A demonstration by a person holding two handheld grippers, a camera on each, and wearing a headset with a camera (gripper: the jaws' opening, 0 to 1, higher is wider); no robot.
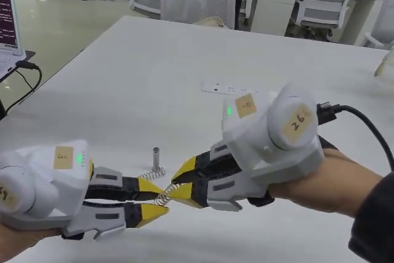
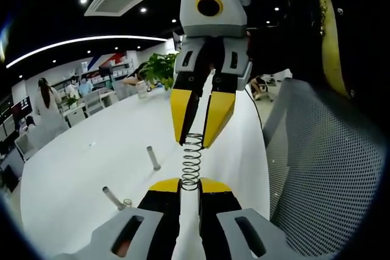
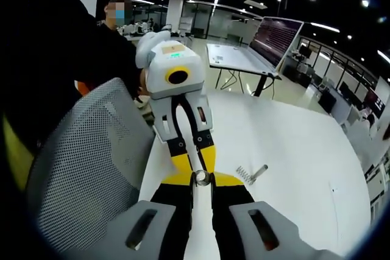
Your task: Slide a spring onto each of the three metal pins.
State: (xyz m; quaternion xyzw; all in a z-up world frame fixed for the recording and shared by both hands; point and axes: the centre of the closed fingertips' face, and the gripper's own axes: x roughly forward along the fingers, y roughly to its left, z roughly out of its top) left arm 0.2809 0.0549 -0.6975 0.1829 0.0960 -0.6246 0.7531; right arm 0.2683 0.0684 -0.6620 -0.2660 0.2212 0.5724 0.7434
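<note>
A short coil spring (image 1: 162,197) hangs in the air between my two grippers, which meet tip to tip over the white table. My left gripper (image 1: 155,200) is shut on one end of this spring (image 2: 191,161). My right gripper (image 1: 180,183) comes from the opposite side and pinches the other end (image 3: 201,178). Just behind the tips a metal pin (image 1: 156,157) stands upright, with a second spring (image 1: 151,176) lying at its foot. In the left gripper view two pins show, one (image 2: 153,158) farther off and one (image 2: 112,198) nearer.
The white table (image 1: 184,66) stretches away from me, with a flat white power strip (image 1: 229,87) behind the right gripper. A laptop (image 1: 7,23) and its black cable sit off the left edge. Office chairs and desks stand beyond the far edge.
</note>
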